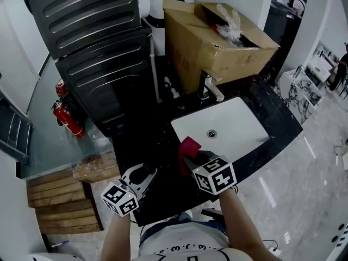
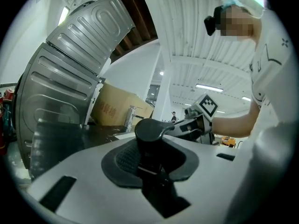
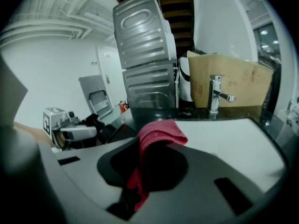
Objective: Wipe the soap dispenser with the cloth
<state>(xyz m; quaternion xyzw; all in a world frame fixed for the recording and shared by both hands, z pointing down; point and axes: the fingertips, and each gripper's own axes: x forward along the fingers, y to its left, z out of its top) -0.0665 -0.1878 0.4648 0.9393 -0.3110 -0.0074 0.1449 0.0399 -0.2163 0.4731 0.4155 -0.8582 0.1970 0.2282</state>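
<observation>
Head view: my left gripper point(image 1: 142, 175) sits at the near edge of the black counter point(image 1: 163, 137). Its load is lost against the dark top. My right gripper point(image 1: 191, 159) is just to its right, with the red cloth point(image 1: 189, 145) bunched at its tip by the near-left corner of the white sink point(image 1: 228, 125).

Left gripper view: the jaws are narrow and clamped on the black soap dispenser point(image 2: 150, 132), which stands upright.

Right gripper view: the jaws pinch the cloth, folded over the tips.

Both items are in hand, but the cloth is clear of the dispenser. I judge the wiping itself remains to do.
</observation>
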